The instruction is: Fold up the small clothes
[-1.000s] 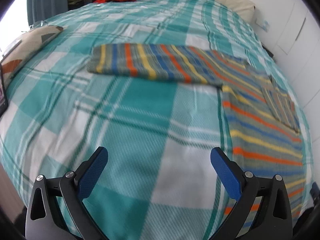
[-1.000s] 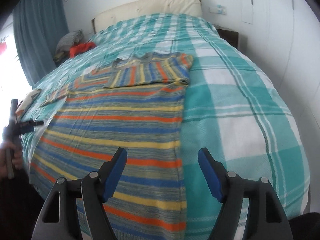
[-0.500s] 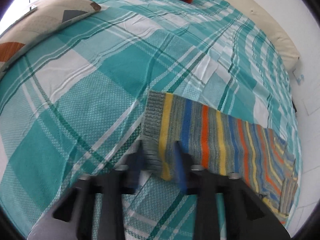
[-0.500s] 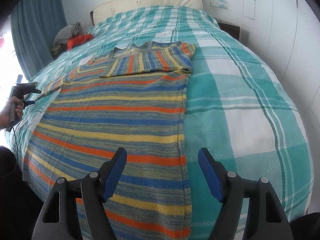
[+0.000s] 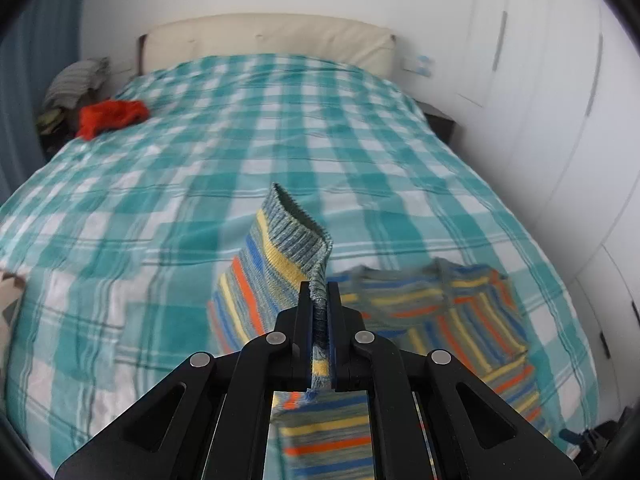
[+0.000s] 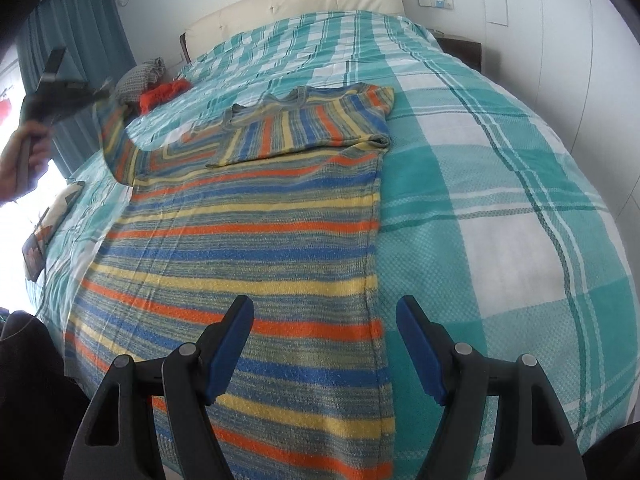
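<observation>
One striped sweater (image 6: pixel 256 248) flat on bed, cuff pinched by left tool (image 5: pixel 320 320), right tool (image 6: pixel 324 344) agape

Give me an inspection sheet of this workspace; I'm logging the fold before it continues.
Surface: bed with a teal checked cover.
Job's things: striped sweater lying flat, one sleeve folded across the chest, the other sleeve lifted.
Clutter: red garment, grey bundle, cushion at the bed's edge.
Grippers: left gripper shut on the cuff; right gripper open above the hem.
Cables: thin cable beside the bed.
Surroundings: headboard, curtain, white cupboards.
</observation>
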Available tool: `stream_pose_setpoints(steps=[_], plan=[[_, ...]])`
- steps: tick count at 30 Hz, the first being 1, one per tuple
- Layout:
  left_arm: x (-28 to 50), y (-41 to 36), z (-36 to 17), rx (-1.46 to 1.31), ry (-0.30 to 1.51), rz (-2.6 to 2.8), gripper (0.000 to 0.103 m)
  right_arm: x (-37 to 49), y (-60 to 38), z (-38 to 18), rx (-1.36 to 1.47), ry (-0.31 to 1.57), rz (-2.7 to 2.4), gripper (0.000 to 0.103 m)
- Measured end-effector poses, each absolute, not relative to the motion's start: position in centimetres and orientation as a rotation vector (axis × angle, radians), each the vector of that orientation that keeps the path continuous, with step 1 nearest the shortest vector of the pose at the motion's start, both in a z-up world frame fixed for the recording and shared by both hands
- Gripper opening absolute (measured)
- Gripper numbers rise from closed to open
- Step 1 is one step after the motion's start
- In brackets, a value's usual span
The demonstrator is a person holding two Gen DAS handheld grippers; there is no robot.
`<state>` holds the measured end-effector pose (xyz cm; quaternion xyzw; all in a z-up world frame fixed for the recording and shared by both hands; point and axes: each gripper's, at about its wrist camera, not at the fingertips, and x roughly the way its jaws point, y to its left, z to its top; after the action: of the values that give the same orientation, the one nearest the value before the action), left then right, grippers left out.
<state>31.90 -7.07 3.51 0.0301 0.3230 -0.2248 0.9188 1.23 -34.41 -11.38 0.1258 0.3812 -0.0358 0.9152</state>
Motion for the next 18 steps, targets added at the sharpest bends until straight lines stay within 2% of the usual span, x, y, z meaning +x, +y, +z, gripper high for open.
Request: stream_pose_setpoints(steps=[3, 4, 5, 7, 13, 15, 18], plan=[[31.1, -13.8, 1.5, 0.16, 0.696, -0.556, 0.007, 1.0, -34.7, -11.1, 0.262, 0.773, -0.08, 0.073], [31.3, -15.6, 0.4, 0.179, 0.739, -0.576, 0.015, 0.9, -34.8, -11.1, 0.265, 0.773, -0.081, 0.073], [31.5, -16.7, -0.7, 0.187, 0.786, -0.582, 0.043, 0.9, -34.9, -11.1, 0.267, 0.774, -0.082, 0.073], [31.6, -17.9, -2.6, 0.192, 0.839, -0.552, 0.08, 0.7, -35.2, -11.1, 0.273, 0.777, -0.086, 0.073], [32.5, -12.9, -4.7, 0.103, 0.831, -0.371, 0.092, 0.4, -36.1, -10.9, 0.309, 0.763, -0.096, 0.073], [33.3, -11.3, -7.1, 0.12, 0.868, -0.285, 0.098, 0.6, -36.2, -11.1, 0.321, 0.771, -0.091, 0.073], [34.3, -9.6, -12.9, 0.232, 1.029, -0.198, 0.097, 1.1, -36.2, -11.5, 0.332, 0.787, -0.085, 0.073]])
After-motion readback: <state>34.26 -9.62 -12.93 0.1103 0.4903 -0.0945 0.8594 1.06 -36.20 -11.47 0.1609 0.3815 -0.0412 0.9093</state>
